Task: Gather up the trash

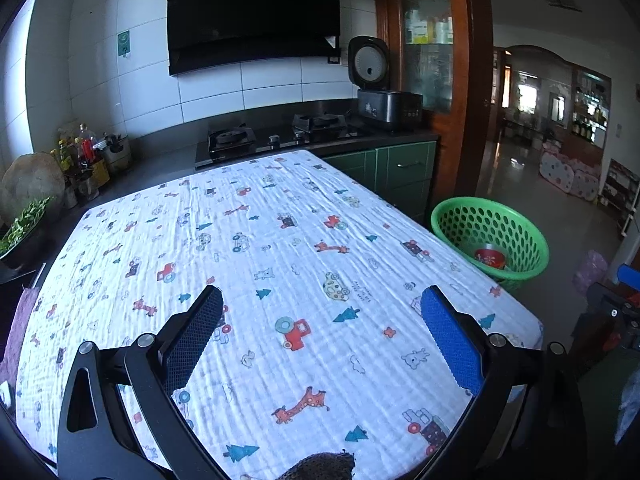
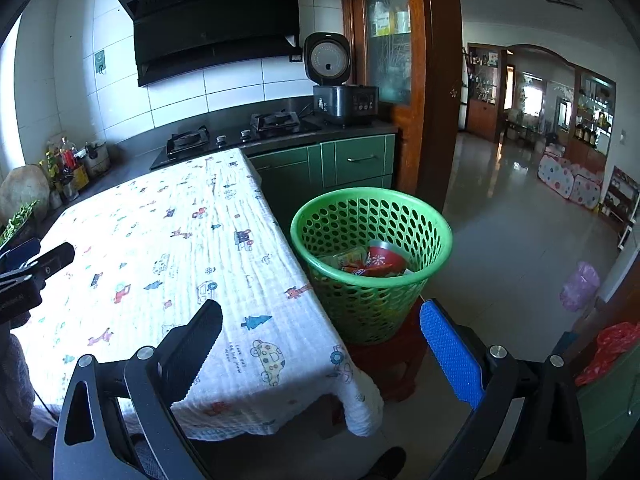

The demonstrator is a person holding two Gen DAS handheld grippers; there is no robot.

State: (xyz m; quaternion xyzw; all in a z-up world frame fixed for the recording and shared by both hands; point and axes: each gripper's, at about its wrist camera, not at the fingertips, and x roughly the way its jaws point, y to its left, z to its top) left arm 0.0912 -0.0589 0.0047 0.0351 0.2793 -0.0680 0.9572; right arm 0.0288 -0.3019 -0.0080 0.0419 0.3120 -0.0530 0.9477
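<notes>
Beside the worktop [image 2: 168, 240], the green basket [image 2: 372, 264] sits on a red stool [image 2: 384, 364]; both grippers' fingers [image 2: 450, 356] gape wide, empty — a bump could tip it.

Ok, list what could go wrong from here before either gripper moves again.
1. The green basket stands on a small red stool close beside the table; a bump from the open right gripper might tip it and spill the wrappers inside.
2. The patterned cloth hangs loose over the table edge; a finger could snag and drag it.
3. The open left gripper hovers low over that cloth, so the same snag risk applies.
</notes>
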